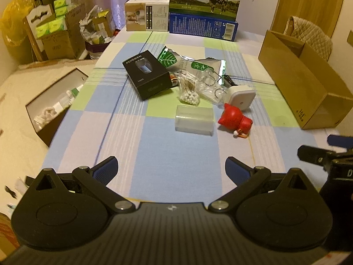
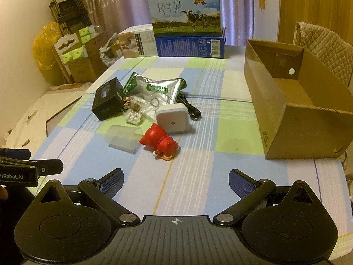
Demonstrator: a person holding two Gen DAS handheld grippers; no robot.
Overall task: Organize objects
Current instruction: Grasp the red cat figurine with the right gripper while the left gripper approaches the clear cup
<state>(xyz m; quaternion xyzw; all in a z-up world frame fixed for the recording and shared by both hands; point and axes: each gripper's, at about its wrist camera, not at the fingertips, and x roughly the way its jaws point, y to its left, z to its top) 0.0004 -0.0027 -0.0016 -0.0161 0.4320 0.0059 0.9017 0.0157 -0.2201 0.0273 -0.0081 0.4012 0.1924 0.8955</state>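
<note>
Table (image 1: 154,176): checked cloth, blue/green/white squares, w/ thin dark lines running lengthwise. Warm dim light. Curtain (image 2: 123,4) behind far end, wood panel far right.

My left gripper (image 1: 171,170) low over near end, jaws wide apart, nothing between. My right gripper (image 2: 176,182) same: jaws spread, empty, over bare cloth. Each shows at the other's frame edge, so they sit side by side, apart.

Clutter sits mid-table in one bunch. Black box (image 1: 146,74) on its left side, tilted. Foil bag (image 1: 192,64) behind, lying flat. Bag of white beads (image 2: 135,114) in front of black box, touching it. Clear bag w/ metal rings beside that in left view. White cube (image 2: 173,119) w/ black cable (image 2: 190,108) trailing behind it. Clear tub (image 2: 123,138) on its side, nearest me, just left of red toy (image 2: 160,142), which lies tipped over, near the cube.

Carton (image 2: 284,119): open brown box at right table edge, nothing seen inside, well apart from the bunch. Quilted chair back (image 2: 326,44) behind it.

Far end: milk box (image 2: 186,13) stacked on blue box (image 2: 190,45), pale box (image 2: 135,43) left of them.

Open cloth: whole near half, plus strip between bunch and carton. Left edge drops to a lower pale surface w/ an open box (image 1: 50,101) of small items. Stacked cartons and yellow bag in far-left corner.
</note>
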